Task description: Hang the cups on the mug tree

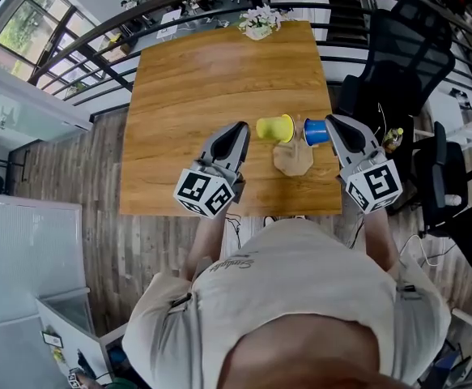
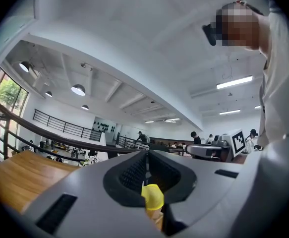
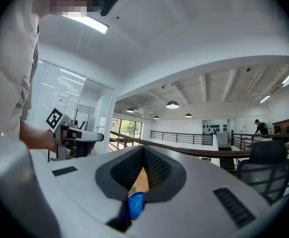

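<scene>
Held left tongs [image 1: 240, 128] and right tongs [image 1: 331, 121] clenched on nothing, above the tabletop [image 1: 187, 96]. Found yellow cup [image 1: 275, 128] and blue cup [image 1: 316, 132] sideways at the mug tree [image 1: 294, 160], between both tips.

A wooden table [image 1: 219, 96] is seen at centre, with a small flower pot [image 1: 258, 24] set at its twelve o'clock edge and a black office chair [image 1: 397, 47] placed at two o'clock.

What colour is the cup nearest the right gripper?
The cup is blue; best seen in the head view.
</scene>
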